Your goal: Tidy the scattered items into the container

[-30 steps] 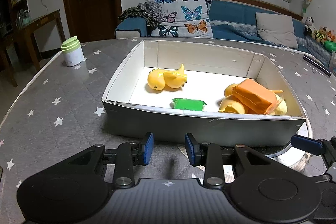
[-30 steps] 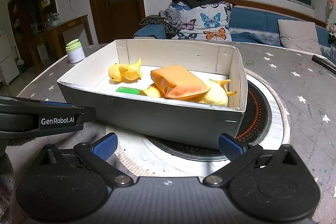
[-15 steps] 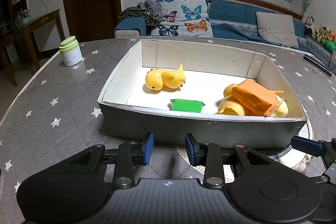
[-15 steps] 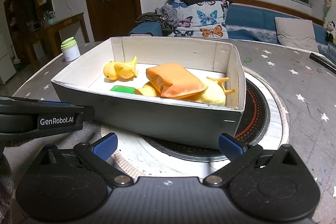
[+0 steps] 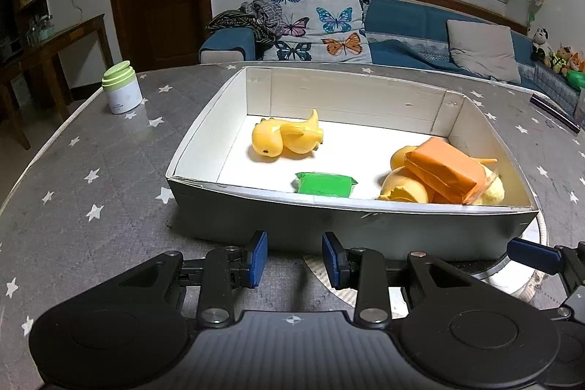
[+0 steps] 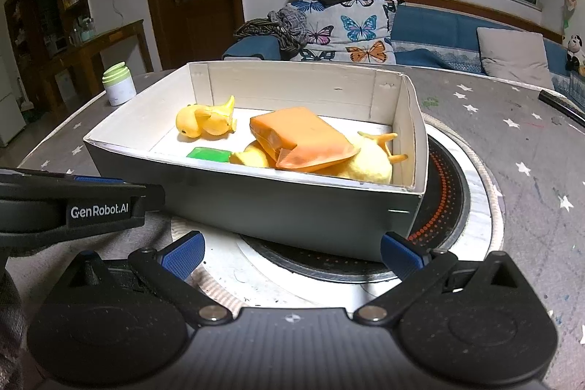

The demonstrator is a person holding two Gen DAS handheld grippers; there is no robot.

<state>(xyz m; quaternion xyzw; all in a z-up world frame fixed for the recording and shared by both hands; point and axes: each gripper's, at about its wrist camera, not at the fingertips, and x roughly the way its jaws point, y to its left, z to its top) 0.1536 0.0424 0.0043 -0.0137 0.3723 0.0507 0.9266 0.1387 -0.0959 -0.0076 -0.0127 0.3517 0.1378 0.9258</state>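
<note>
the box point(image 5: 365, 225) is the landmark: it sits on the starred table point(image 5: 91, 170), its right end over a round turntable point(image 6: 457, 207). inside it, a yellow duck point(image 5: 285, 139) lies toward the far left, a green packet point(image 5: 323, 184) against the near wall, and an orange packet point(image 5: 444, 167) rests on plush yellow toys point(image 6: 369, 163) at the right end. the left gripper point(image 5: 294, 258) sits just before the near wall, jaws partly apart, holding nothing. the right gripper point(image 6: 292, 249) sits beside it, jaws spread wide, also empty. a green-lidded jar point(image 5: 121, 92) stands well left of the box; if it counts as scattered, approach it level, open wider, and grip low on the body.
</note>
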